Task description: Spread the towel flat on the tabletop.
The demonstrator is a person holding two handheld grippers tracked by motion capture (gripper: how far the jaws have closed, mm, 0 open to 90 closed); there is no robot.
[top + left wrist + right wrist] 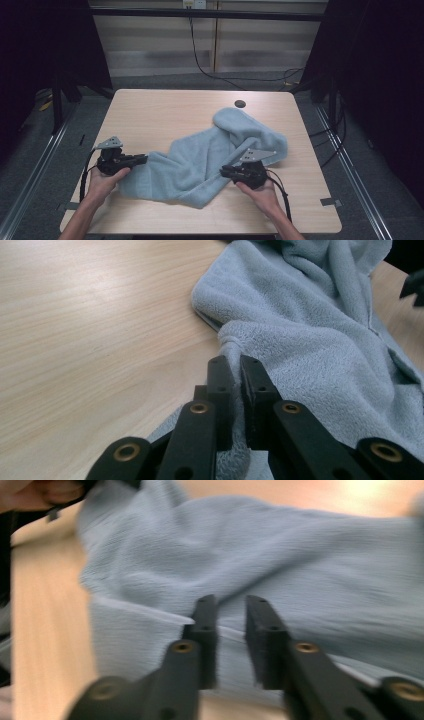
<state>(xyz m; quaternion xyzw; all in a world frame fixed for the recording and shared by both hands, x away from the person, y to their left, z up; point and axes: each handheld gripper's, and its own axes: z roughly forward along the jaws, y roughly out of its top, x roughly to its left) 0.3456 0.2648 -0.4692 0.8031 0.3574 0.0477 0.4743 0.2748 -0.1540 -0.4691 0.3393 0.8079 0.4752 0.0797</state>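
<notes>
Lying rumpled across the table (150, 115), the pale blue towel (200, 160) is pinched by the left tool (235, 377); the right tool (231, 611) stands narrow.

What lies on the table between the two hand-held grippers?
The crumpled blue towel spans the stretch from the left hand-held gripper to the right hand-held gripper, seen in the high view.

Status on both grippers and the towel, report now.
Left gripper shut on towel edge. Right gripper jaws at the near hem, a gap between them, grip unclear in the blur. Towel crumpled across the table. Nothing in the way.
</notes>
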